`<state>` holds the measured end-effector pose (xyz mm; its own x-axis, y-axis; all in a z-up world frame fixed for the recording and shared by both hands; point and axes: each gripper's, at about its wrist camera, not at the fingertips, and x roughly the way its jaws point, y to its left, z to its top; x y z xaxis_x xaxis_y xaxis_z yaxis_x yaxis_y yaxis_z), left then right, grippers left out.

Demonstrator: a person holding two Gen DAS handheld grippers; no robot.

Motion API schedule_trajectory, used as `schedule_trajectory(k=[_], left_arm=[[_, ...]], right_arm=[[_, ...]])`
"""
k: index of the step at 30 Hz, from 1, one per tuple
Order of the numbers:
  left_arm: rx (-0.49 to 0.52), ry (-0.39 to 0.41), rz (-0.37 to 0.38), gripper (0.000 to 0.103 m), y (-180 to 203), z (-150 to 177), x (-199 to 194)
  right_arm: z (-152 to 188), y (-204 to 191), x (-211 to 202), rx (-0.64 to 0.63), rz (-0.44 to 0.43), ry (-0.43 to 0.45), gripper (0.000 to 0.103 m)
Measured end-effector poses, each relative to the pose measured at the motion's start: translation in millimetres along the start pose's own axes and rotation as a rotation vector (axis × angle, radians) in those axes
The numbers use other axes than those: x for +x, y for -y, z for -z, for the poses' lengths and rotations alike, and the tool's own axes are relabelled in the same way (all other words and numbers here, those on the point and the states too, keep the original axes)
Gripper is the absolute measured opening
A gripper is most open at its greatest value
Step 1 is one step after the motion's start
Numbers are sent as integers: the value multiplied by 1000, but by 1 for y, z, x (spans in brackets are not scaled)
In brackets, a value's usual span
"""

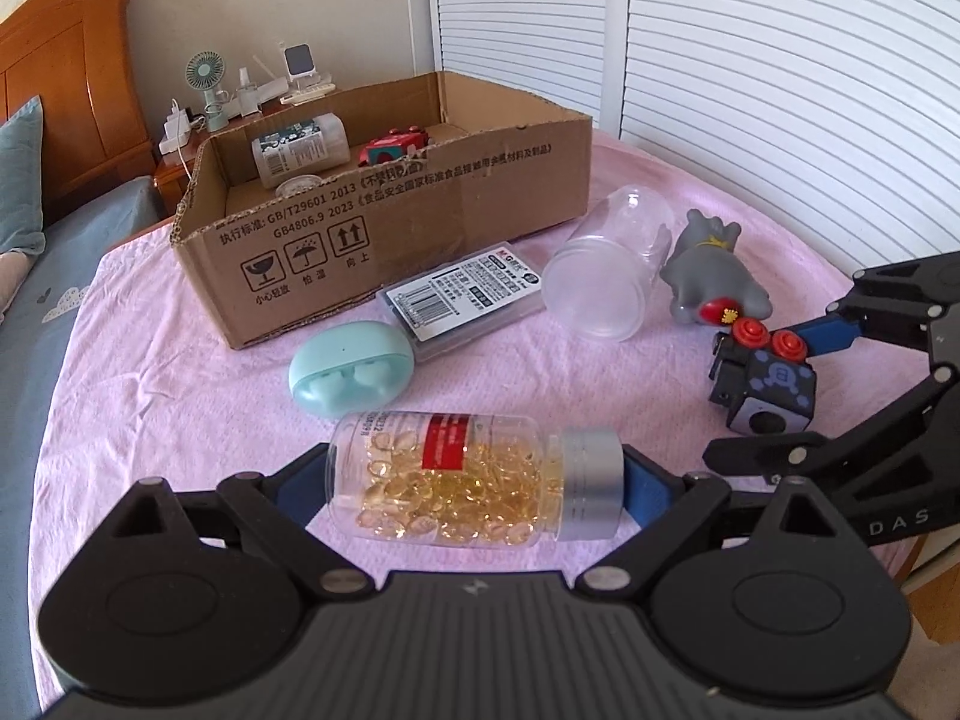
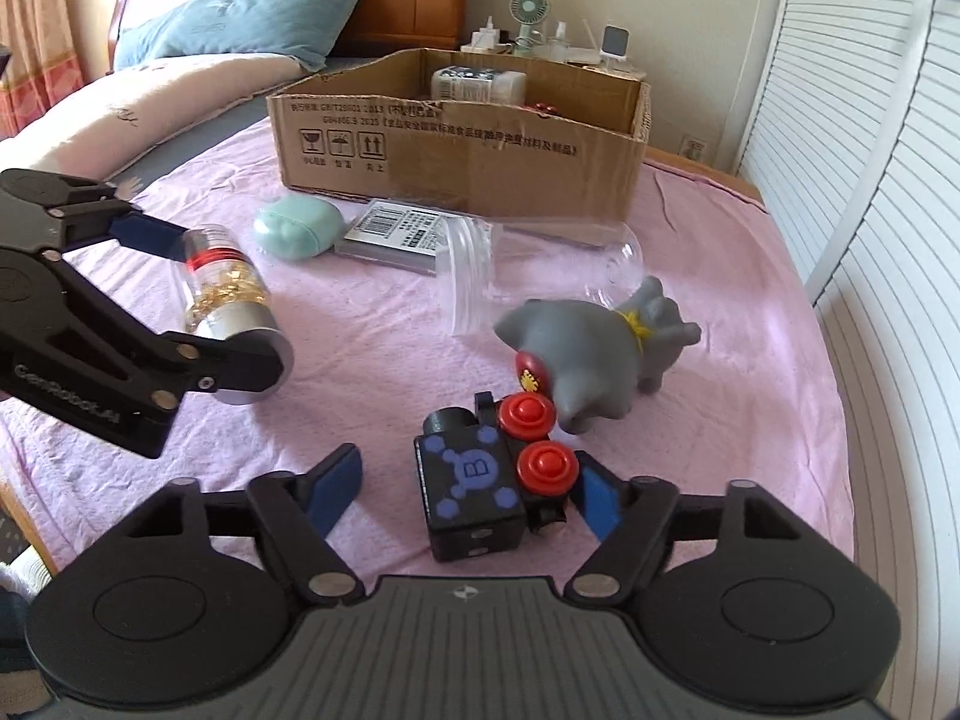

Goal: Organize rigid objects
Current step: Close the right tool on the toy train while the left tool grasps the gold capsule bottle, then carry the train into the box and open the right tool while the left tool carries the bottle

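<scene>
Bed (image 1: 180, 396) under a pink cover, everything sits on it.

Cardboard box (image 1: 384, 204) at the far side, open top; a white labelled bottle (image 1: 300, 147) and a red toy (image 1: 393, 147) lie inside.

Clear empty jar (image 1: 606, 267) on its side in front of the box's right end, mouth toward the camera. Grey animal toy (image 1: 711, 267) tipped over just right of it, touching or nearly so.

Flat labelled case (image 1: 462, 297) against the box front, mint earbud case (image 1: 351, 369) just beside it, lid open.

Capsule bottle (image 1: 474, 480), silver cap, lies sideways between the left hand-held gripper (image 1: 474, 489) fingers: one pad on the base, one on the cap. Jaws wide, clamped lengthwise on the bottle.

Black toy block with red knobs (image 2: 492, 474) near the grey toy. Right hand-held gripper (image 2: 474, 495) straddles it, jaws partly closed; right pad at the knob side, left pad clearly apart from the block. No grip.
</scene>
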<state>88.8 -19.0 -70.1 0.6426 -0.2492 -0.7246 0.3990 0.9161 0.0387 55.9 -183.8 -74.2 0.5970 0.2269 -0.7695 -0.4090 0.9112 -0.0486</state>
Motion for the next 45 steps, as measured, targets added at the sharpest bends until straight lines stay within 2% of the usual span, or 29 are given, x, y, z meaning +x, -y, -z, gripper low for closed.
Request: schedule_trajectory(k=[3, 4, 11, 12, 14, 22, 30, 37, 45], left_arm=[[-17, -4, 1, 96, -1, 0, 2], [-22, -6, 2, 96, -1, 1, 2], [-18, -1, -4, 96, -1, -2, 5], [-14, -1, -2, 95, -1, -2, 6], [-10, -5, 9, 94, -1, -4, 6], [-13, -67, 79, 94, -13, -7, 2], [50, -108, 95, 93, -22, -9, -16], [69, -103, 107, 93, -33, -20, -32], [90, -57, 89, 93, -46, -42, -43]], right_arm=[[-1, 1, -1, -2, -6, -1, 59], [-1, 2, -1, -3, -7, -1, 58], [-2, 3, 1, 0, -4, 3, 58], [-2, 2, 0, -1, 0, 4, 55], [-3, 1, 0, 0, 2, -3, 55], [-6, 3, -10, 20, -4, -21, 55], [-13, 2, -28, 3, -17, -25, 55], [-36, 8, -49, -3, -52, 19, 55], [-85, 20, -51, -39, -17, 109, 55]])
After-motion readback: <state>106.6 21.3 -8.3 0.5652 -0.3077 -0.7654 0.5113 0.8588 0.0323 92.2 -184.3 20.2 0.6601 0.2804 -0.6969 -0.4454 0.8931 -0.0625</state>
